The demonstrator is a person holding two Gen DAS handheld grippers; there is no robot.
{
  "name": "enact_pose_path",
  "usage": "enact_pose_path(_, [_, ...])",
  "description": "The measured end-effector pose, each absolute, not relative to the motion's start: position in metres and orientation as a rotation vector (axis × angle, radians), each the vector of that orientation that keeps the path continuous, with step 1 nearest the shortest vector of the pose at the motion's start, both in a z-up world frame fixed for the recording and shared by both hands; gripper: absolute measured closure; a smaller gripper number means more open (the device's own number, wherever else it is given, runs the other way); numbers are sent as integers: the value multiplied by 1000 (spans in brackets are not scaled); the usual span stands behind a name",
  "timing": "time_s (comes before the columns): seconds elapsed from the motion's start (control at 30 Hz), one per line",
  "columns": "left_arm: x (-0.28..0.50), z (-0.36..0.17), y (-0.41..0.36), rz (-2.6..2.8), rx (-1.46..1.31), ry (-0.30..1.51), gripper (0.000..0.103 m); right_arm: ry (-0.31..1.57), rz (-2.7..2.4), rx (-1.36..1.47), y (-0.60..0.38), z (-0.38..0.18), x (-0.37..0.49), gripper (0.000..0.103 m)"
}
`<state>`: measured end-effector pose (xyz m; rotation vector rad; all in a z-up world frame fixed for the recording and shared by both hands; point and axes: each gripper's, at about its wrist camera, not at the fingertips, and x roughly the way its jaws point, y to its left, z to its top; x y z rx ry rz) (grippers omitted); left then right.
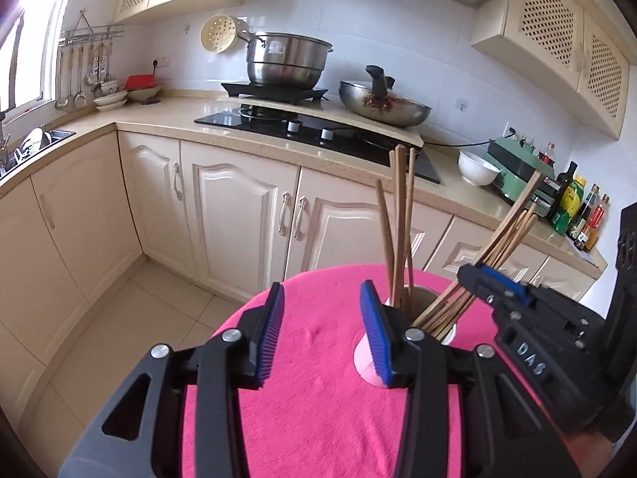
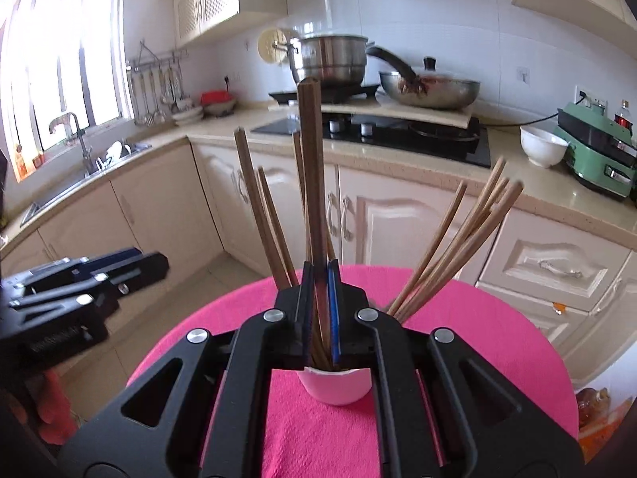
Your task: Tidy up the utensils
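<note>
A white cup (image 2: 338, 388) stands on the round table under a pink cloth (image 2: 477, 338), with several wooden chopsticks fanned out in it. My right gripper (image 2: 318, 279) is shut on a pair of dark chopsticks (image 2: 310, 183) that stand upright with their lower ends in the cup. In the left wrist view the cup (image 1: 364, 360) is half hidden behind the right finger of my left gripper (image 1: 322, 330), which is open over the cloth with nothing between its blue pads. The right gripper (image 1: 483, 279) reaches in from the right among the leaning chopsticks (image 1: 505, 231).
Behind the table runs a kitchen counter (image 1: 167, 119) with a hob, a steel pot (image 1: 284, 61), a pan (image 1: 384, 105), a white bowl (image 1: 475, 167), a green appliance (image 1: 517, 167) and bottles (image 1: 573, 207). A sink (image 2: 79, 175) sits under the window on the left. Tiled floor (image 1: 131, 338) lies between table and cabinets.
</note>
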<state>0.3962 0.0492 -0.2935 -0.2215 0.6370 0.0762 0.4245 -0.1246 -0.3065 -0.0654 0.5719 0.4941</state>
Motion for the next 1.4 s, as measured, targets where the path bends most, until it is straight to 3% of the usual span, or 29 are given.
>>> enact_pose_path(0.7, [406, -285, 40, 77, -185, 693, 62, 643, 482, 18, -135, -307, 419, 92])
enact_pose_path(0.77, [407, -283, 36, 76, -179, 698, 62, 639, 483, 20, -135, -304, 415, 86])
enact_pose_path(0.83, [407, -281, 33, 78, -170, 700, 62, 627, 480, 19, -136, -299, 412, 61])
enact_pose_path(0.87, [407, -281, 32, 82, -167, 699, 62, 618, 476, 21, -138, -297, 411, 55])
enact_pose_path(1.4, [388, -250, 13, 94, -138, 698, 61, 609, 435, 27, -171, -255, 388, 51])
